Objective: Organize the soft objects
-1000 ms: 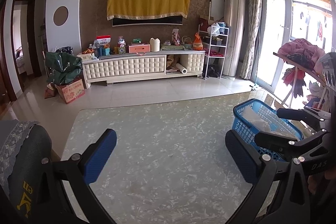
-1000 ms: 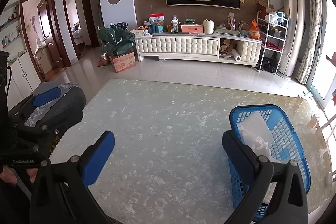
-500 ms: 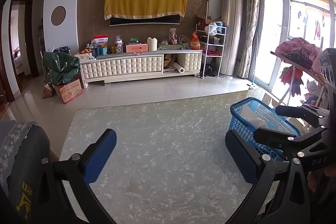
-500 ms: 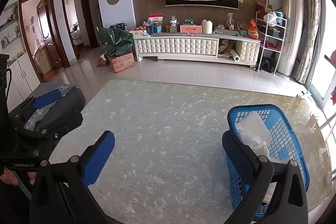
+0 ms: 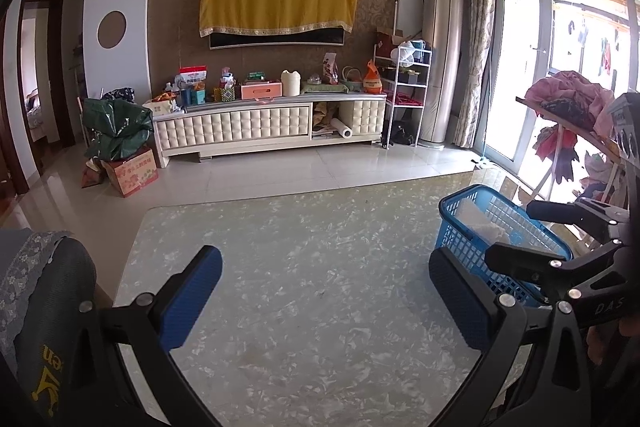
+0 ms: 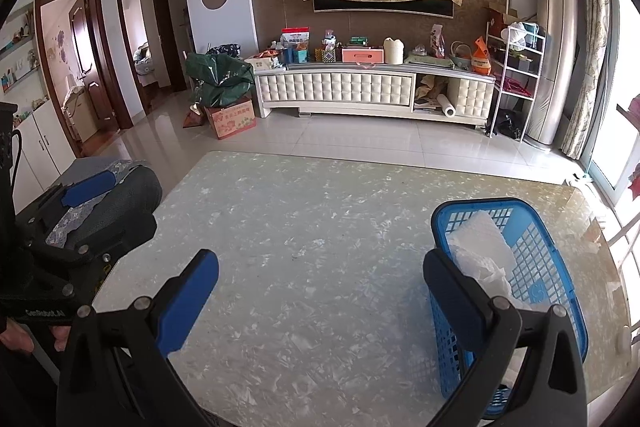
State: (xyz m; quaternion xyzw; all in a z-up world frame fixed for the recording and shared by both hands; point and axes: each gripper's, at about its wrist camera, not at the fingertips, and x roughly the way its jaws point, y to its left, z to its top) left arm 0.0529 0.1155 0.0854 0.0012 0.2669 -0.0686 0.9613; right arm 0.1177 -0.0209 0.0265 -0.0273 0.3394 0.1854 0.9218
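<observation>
A blue plastic basket (image 6: 536, 251) stands on the right side of the marble-patterned table (image 6: 320, 227), with white soft cloth (image 6: 484, 251) lying inside it. The basket (image 5: 472, 227) also shows at the right of the left wrist view. My right gripper (image 6: 320, 291) hovers open over the table's near part, its right finger just in front of the basket. My left gripper (image 5: 326, 295) is open too, with nothing between its blue pads. The right gripper (image 5: 560, 247) shows from the side in the left wrist view, over the basket.
A dark chair with a lace cover (image 6: 104, 211) stands at the table's left edge. Beyond the table lie a tiled floor, a white TV cabinet (image 6: 360, 91), a cardboard box (image 6: 232, 117) and a wire shelf (image 6: 516, 75). A clothes rack (image 5: 568, 115) stands at the right.
Both grippers have drifted slightly; the basket sits a little further left and lower in the left wrist view. Both stay open with nothing held.
</observation>
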